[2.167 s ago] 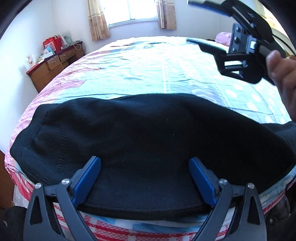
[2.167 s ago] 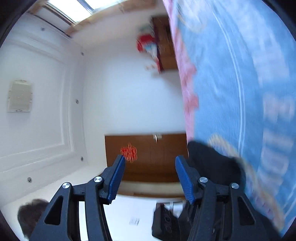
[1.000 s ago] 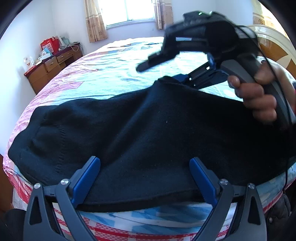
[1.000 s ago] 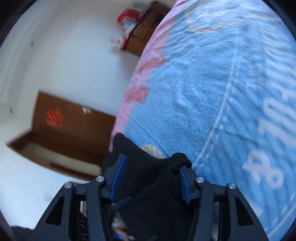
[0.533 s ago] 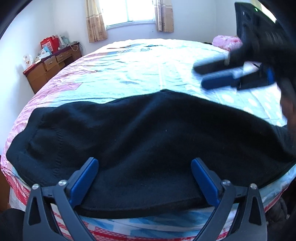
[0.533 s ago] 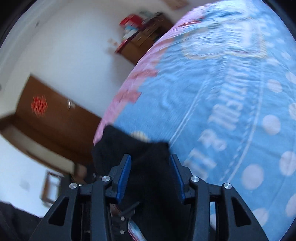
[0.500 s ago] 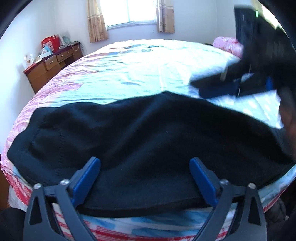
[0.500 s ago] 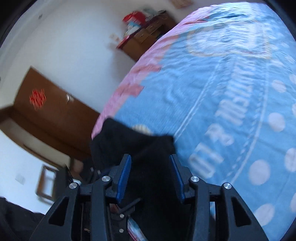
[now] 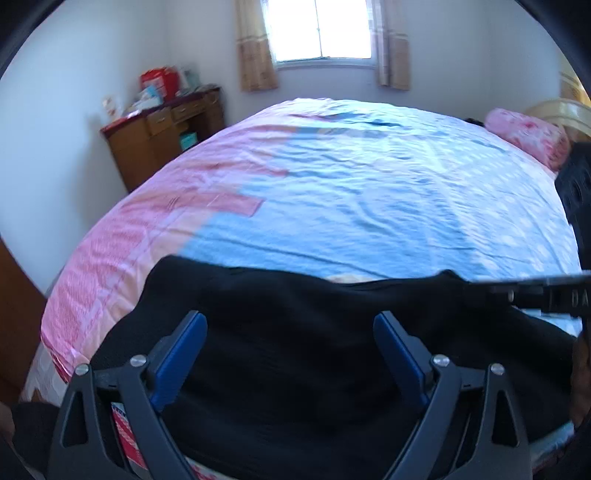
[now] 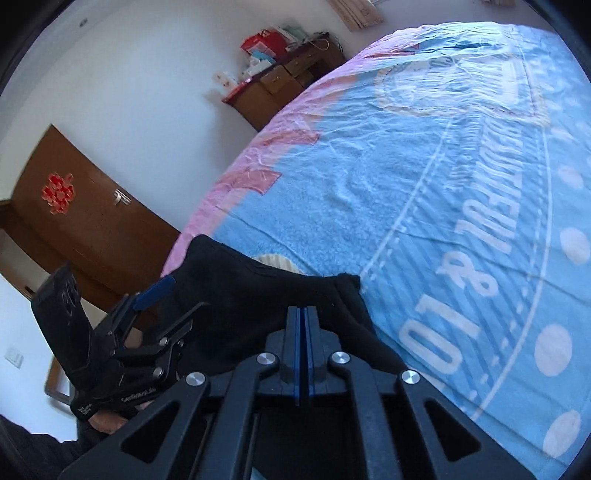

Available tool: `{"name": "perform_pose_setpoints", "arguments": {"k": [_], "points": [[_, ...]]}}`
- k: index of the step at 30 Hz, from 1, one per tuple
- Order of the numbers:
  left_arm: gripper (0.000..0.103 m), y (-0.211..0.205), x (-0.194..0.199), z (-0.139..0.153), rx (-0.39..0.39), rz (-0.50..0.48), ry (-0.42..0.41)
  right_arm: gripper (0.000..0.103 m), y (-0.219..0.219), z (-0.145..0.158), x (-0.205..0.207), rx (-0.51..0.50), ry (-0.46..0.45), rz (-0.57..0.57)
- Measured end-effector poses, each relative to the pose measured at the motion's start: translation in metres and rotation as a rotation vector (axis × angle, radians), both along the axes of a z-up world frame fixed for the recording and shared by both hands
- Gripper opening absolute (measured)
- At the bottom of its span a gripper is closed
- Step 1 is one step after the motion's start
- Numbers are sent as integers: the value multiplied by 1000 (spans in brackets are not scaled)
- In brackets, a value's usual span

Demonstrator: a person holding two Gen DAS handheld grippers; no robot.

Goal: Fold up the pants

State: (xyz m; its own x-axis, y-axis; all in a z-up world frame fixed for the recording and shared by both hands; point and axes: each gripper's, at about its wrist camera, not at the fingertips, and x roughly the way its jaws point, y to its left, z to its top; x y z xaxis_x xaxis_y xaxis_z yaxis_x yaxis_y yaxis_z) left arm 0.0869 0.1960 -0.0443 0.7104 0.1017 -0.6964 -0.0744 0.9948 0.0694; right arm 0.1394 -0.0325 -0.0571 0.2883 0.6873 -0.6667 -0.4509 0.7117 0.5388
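Black pants (image 9: 295, 354) lie across the near edge of a bed with a blue and pink cover (image 9: 369, 192). My left gripper (image 9: 290, 321) hovers open over the cloth, its blue pads wide apart and nothing pinched. In the right wrist view the left gripper (image 10: 184, 295) stands at the left, a hand on its handle. My right gripper (image 10: 303, 310) has its blue pads pressed together on the far edge of the pants (image 10: 258, 295). From the left wrist view the right gripper (image 9: 480, 288) reaches in from the right, and the cloth peaks at its tip.
A wooden dresser (image 9: 162, 136) with red boxes stands at the far left, under a curtained window (image 9: 321, 29). A pink pillow (image 9: 524, 136) lies at the bed's far right. A brown door (image 10: 74, 221) lies beyond the bed's left side.
My right gripper's jaws have closed from half open onto the far edge of the pants. The left gripper has swung left and risen, staying open. The right gripper sits lower and further right.
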Motion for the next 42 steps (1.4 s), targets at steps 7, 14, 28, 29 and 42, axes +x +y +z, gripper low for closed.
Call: {"name": "perform_pose_setpoints", "arguments": {"k": [7,14,28,29,42], "points": [[95,21,-8,-30,51,13,-12,2,42,-35,29,-47,58,74],[103,25,0,-32,35,-25,-30,0,23,-32,55,-16,25,22],[102,20,-8,-24,16,-26,-11,4,-36,-6,53,22,59,-163],[102,17,-11,-20,7,-36,-21,4,-40,-2,44,13,56,-160],[102,-72,-16,-14,-68,-227,23,4,-175,52,-96,-227,-130,-533]]}}
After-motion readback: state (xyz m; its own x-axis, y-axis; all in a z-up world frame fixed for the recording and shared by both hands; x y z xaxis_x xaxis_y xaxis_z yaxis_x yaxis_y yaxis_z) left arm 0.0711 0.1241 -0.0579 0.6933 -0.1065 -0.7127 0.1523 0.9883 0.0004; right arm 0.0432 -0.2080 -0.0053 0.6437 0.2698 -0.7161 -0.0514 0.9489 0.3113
